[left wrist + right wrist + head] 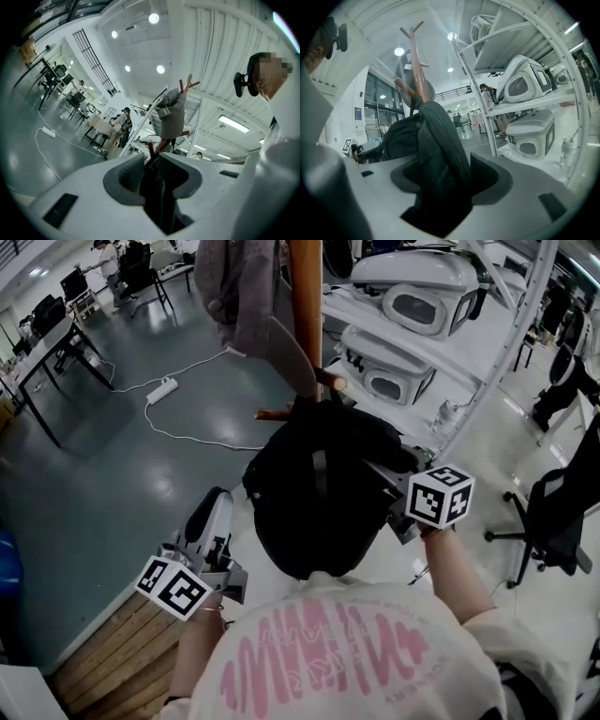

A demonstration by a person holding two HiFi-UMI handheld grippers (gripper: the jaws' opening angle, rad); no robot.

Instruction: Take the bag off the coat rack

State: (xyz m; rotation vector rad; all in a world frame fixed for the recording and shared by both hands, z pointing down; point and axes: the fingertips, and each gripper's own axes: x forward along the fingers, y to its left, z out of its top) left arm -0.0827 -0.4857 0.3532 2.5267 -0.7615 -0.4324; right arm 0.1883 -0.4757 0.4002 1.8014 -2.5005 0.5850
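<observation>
Left gripper (219, 502): nearly closed, pinching thin dark strap (157, 187), strap's origin hidden.
Grey garment (248, 296): being cropped by top edge.
Bag (319, 493): hanging against coat rack (306, 296), hook point obscured.
Right gripper (392, 482): clamping bag's padded edge.
Open floor (112, 456) lying leftward; shelving (441, 352) crowding right.

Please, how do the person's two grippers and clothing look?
Both the left gripper and right gripper have white moulded shells with dark grey pads. Each carries a white cube with black square markers: left cube, right cube. The person wears a pale T-shirt with pink print.
</observation>
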